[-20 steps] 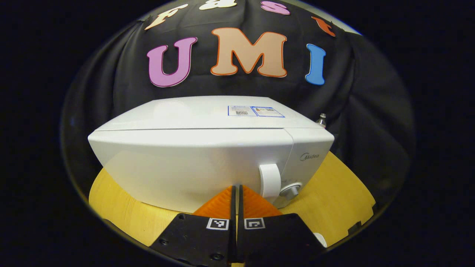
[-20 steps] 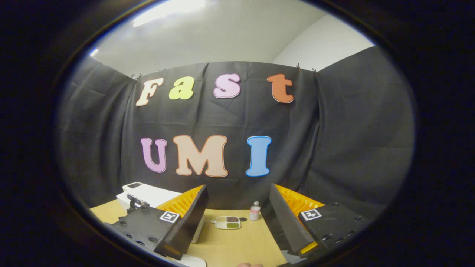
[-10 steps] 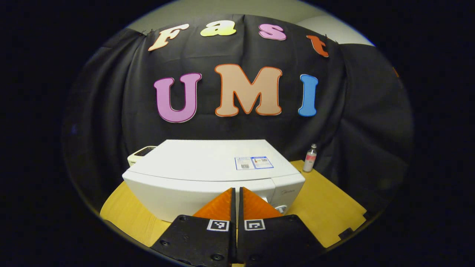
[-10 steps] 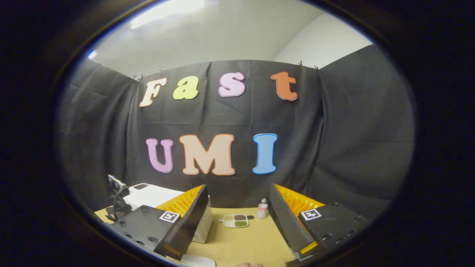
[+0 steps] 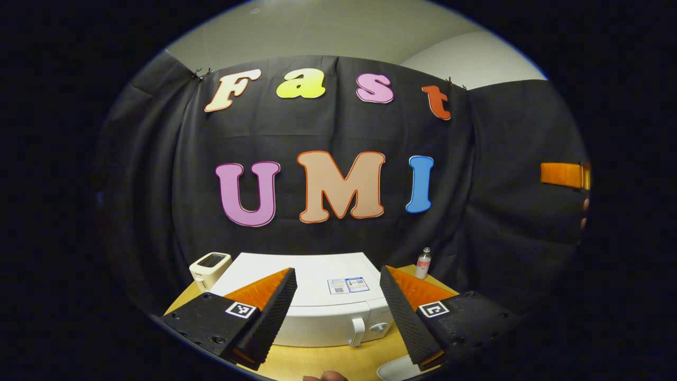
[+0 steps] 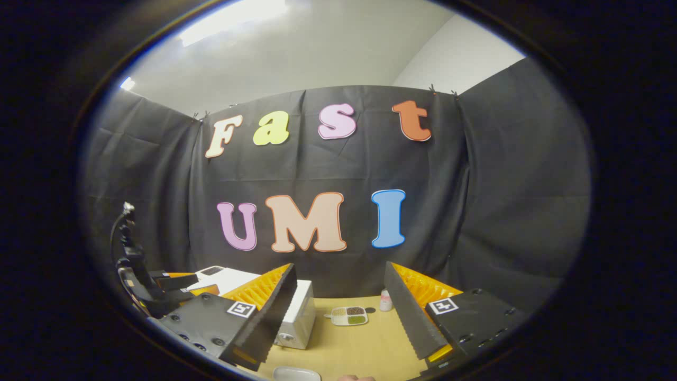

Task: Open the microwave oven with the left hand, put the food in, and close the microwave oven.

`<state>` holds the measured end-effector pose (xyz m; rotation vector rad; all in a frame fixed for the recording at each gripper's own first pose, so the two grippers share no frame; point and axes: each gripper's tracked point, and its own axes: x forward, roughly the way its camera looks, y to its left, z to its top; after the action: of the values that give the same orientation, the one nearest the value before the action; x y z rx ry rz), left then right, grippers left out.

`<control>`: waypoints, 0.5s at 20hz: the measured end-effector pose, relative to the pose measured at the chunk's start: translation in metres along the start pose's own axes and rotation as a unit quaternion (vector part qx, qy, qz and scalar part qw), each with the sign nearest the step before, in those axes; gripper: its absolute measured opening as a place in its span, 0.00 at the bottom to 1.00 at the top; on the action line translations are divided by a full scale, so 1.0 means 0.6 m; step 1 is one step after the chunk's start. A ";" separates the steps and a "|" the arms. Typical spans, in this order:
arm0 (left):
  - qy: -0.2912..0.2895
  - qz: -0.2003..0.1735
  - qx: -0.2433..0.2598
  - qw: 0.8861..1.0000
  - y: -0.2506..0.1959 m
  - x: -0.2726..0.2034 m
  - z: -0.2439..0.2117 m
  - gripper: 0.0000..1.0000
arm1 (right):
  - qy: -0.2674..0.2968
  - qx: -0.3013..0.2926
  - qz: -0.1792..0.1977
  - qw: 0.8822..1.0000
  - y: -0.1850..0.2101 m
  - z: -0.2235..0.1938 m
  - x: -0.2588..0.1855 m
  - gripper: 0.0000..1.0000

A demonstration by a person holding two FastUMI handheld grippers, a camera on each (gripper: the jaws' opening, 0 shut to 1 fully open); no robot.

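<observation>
Facing the white box-shaped microwave oven (image 5: 317, 309) squarely, the left gripper (image 5: 337, 312) hangs back from it, fingers spread wide and empty. The oven's upright white door handle (image 5: 358, 331) lies ahead, slightly right of centre. Right gripper (image 6: 338, 312) likewise gapes empty; the compartmented food tray (image 6: 349, 316) sits right of the oven.

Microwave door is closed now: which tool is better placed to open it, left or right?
Left, probably. The left tool is open and faces the microwave, handle between its fingers. The right tool faces the food tray.
</observation>
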<state>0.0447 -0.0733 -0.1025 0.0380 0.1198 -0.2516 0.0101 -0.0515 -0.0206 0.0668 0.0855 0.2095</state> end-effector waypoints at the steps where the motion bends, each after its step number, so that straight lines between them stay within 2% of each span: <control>1: -0.004 -0.004 0.000 1.000 -0.005 -0.007 0.014 0.96 | 0.000 0.003 0.002 1.000 0.004 0.000 0.001 0.96; 3: -0.016 -0.007 0.000 1.000 -0.005 -0.032 0.043 0.96 | 0.000 0.006 0.006 1.000 0.010 -0.002 0.001 0.96; 6: -0.042 0.022 0.020 0.999 0.011 -0.059 0.089 0.96 | 0.002 0.004 0.012 1.000 0.017 -0.007 -0.002 0.96; 10: -0.072 0.020 -0.001 0.997 -0.003 -0.098 0.148 0.94 | 0.007 0.008 0.017 1.000 0.021 -0.013 0.000 0.96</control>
<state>-0.0020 -0.0651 -0.0074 0.0201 -0.0241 -0.2140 0.0068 -0.0388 -0.0272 0.0824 0.1010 0.2429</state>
